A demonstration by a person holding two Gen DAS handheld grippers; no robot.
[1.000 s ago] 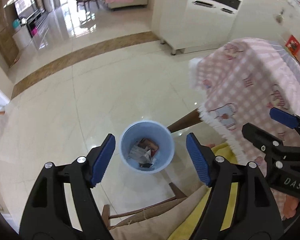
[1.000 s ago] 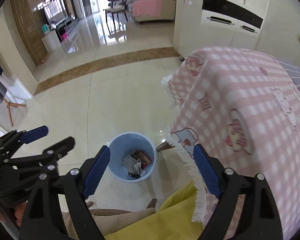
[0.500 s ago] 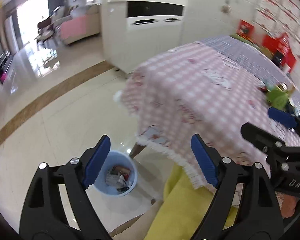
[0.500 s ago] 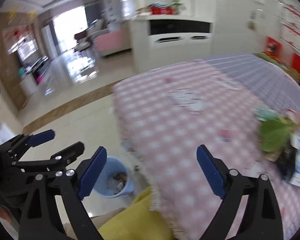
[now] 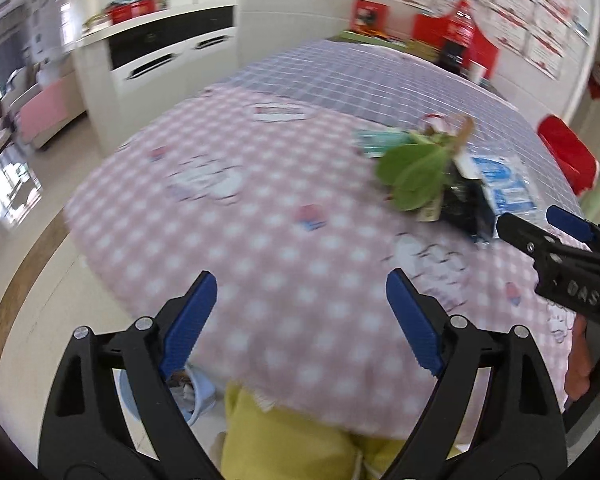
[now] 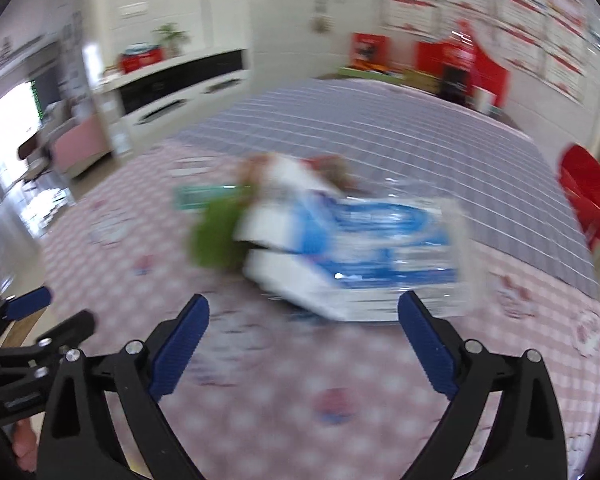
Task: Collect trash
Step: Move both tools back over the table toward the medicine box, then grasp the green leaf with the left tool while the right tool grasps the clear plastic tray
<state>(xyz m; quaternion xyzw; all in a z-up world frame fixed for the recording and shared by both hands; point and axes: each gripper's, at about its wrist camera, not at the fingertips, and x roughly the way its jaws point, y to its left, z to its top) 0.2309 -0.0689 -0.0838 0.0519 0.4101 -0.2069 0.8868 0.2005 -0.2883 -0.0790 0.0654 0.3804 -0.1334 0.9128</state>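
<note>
A pile of trash lies on the pink checked tablecloth (image 5: 284, 248): a green leaf (image 5: 414, 172), a black wrapper (image 5: 466, 206), a blue and white plastic package (image 5: 504, 184) and a teal packet (image 5: 374, 142). My left gripper (image 5: 302, 322) is open and empty above the table's near edge. My right gripper (image 6: 302, 338) is open and empty just short of the blue and white package (image 6: 364, 248), which is blurred. The right gripper also shows at the right in the left wrist view (image 5: 548, 228). The light blue trash bin (image 5: 198, 396) with trash inside peeks out below the table edge.
A yellow chair cushion (image 5: 292, 440) sits under the table's near edge. Red boxes (image 5: 456, 36) stand at the table's far end. A red chair (image 5: 568, 152) is at the right. A white cabinet (image 5: 168, 52) stands at the back left.
Both grippers have swung up from the floor bin to the tabletop and moved forward toward the trash pile. Both stay open and empty.
</note>
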